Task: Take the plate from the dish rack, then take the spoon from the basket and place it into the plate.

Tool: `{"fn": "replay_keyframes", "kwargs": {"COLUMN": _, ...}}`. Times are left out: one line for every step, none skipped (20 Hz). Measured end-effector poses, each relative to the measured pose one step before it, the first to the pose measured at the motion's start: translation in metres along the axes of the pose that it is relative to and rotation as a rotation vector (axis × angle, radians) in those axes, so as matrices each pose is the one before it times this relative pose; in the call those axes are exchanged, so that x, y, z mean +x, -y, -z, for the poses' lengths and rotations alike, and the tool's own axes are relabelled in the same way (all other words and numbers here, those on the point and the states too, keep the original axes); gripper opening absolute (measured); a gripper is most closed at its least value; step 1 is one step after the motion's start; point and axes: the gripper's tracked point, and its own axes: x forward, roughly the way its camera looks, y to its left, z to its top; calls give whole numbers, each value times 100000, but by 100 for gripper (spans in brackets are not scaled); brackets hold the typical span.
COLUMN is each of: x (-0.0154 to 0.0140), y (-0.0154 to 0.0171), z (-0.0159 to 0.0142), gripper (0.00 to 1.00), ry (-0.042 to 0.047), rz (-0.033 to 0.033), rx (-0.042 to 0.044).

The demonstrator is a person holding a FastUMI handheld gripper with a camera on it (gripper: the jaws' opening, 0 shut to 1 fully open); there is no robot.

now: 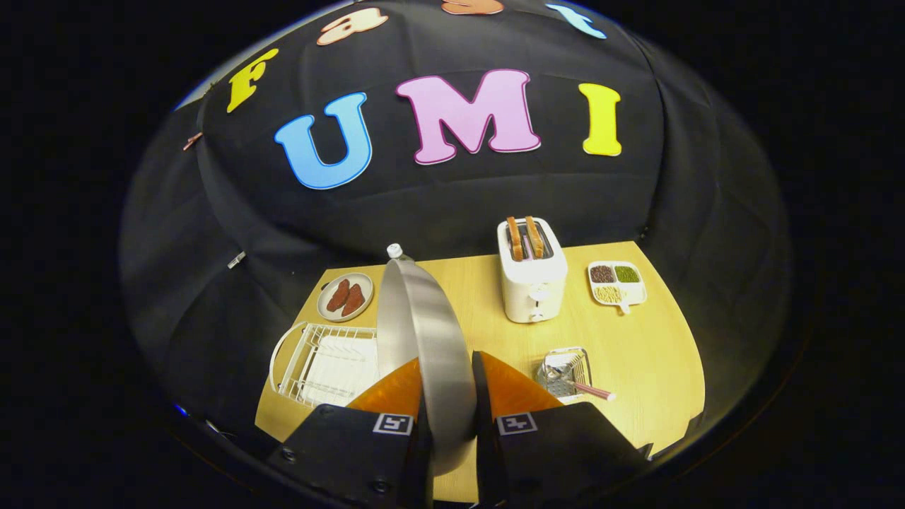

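The gripper [447, 396] holds the steel plate [424, 339] on edge above the tabletop [636, 353], its 2 fingers [392, 392] closed on the rim, the white dish rack [322, 364] empty just beside it. Setting the plate down well likely means lowering it flat onto bare wood between the toaster [532, 272] and the wire basket [565, 373]. The spoon [590, 390] is hard to make out; a pink handle pokes from the basket, and the plate's lower rim is hidden behind the fingers

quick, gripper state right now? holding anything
Gripper: shut on the plate, both fingers pressing its edge, holding it upright above the table, clear of the dish rack.
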Motion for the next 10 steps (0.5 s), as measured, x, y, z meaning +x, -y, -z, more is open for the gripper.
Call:
{"fn": "replay_keyframes", "kwargs": {"x": -679, "y": 1014, "z": 1117, "gripper": 28, "ry": -1528, "rz": -1179, "rx": 1971}}
{"fn": "replay_keyframes", "kwargs": {"x": -596, "y": 1075, "z": 1111, "gripper": 28, "ry": -1513, "rz": -1012, "rx": 1817}}
{"fn": "replay_keyframes", "kwargs": {"x": -662, "y": 1162, "z": 1266, "gripper": 28, "ry": -1636, "rz": -1008, "rx": 1358}}
{"fn": "replay_keyframes", "kwargs": {"x": -405, "y": 1021, "z": 1398, "gripper": 28, "ry": -2104, "rz": -1271, "rx": 1481}}
{"fn": "replay_keyframes", "kwargs": {"x": -290, "y": 827, "z": 1632, "gripper": 28, "ry": -2285, "rz": -1666, "rx": 2265}}
{"fn": "replay_keyframes", "kwargs": {"x": -278, "y": 655, "z": 1594, "gripper": 28, "ry": -2741, "rz": -2260, "rx": 2682}}
{"fn": "replay_keyframes", "kwargs": {"x": -185, "y": 676, "z": 1587, "gripper": 28, "ry": -2214, "rz": -2310, "rx": 2663}}
{"fn": "replay_keyframes", "kwargs": {"x": 235, "y": 896, "z": 1780, "gripper": 28, "ry": -2864, "rz": -1769, "rx": 2447}}
{"fn": "replay_keyframes", "kwargs": {"x": 156, "y": 1259, "z": 1396, "gripper": 28, "ry": -1962, "rz": -794, "rx": 3142}}
{"fn": "replay_keyframes", "kwargs": {"x": 480, "y": 1237, "z": 1465, "gripper": 28, "ry": -1906, "rz": -290, "rx": 3063}}
